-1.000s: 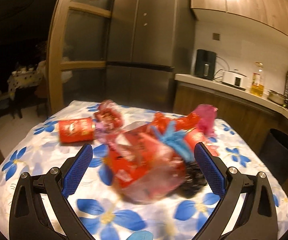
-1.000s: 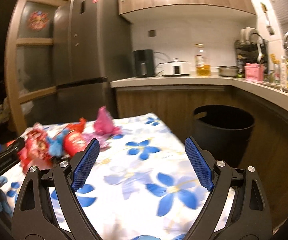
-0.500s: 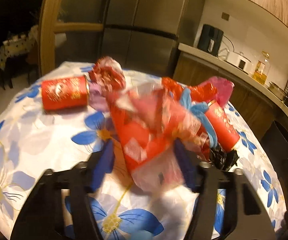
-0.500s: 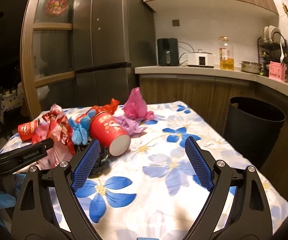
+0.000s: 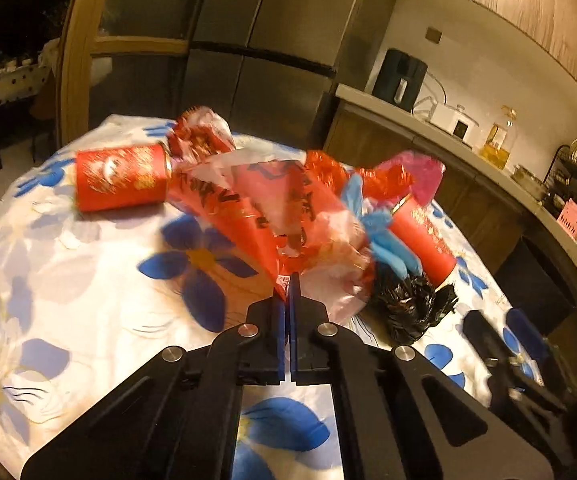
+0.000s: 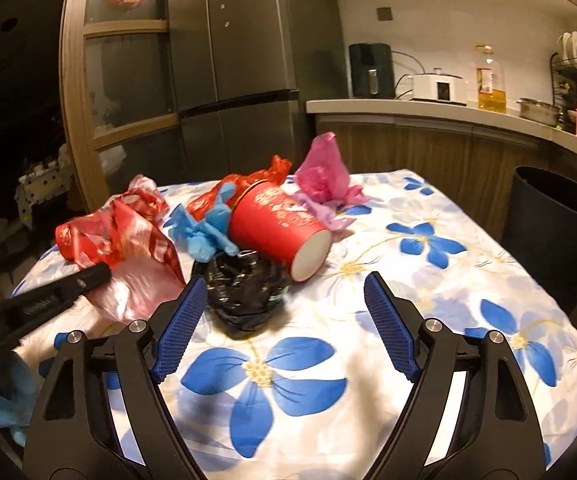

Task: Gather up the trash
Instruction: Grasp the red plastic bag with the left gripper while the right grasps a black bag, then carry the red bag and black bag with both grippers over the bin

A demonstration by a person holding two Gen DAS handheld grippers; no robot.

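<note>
Trash heap sits mid-surface (image 6: 488, 264) on the flowered cloth, with the black bin (image 6: 560, 232) off the far right edge, on the floor by the cabinets.

Left gripper (image 5: 288, 286): jaws pinched fully together on the near lower edge of the red plastic bag (image 5: 272, 216). The film is caught right at the tips; the rest of the bag spreads up and away from them toward the heap.

Right gripper (image 6: 284, 320): jaws wide but closing, nothing between them. Directly ahead of them, slightly toward the left pad, lies the crumpled black bag (image 6: 244, 292), near but not touching. Just behind it is a red paper cup (image 6: 280, 232) on its side, its long axis running from far-left to near-right, with the white base facing the jaws. A blue glove (image 6: 204, 232) lies to the cup's left, pink wrap (image 6: 324, 180) behind it.

A second red cup (image 5: 122, 178) lies on its side at the far left of the heap, axis across the left view, well apart from either gripper.

Judgement: the right hand is nearer the black bag and the bin; its next grasp turns on a short straight push forward and down. The left hand must carry its bag across toward the bin's side.
</note>
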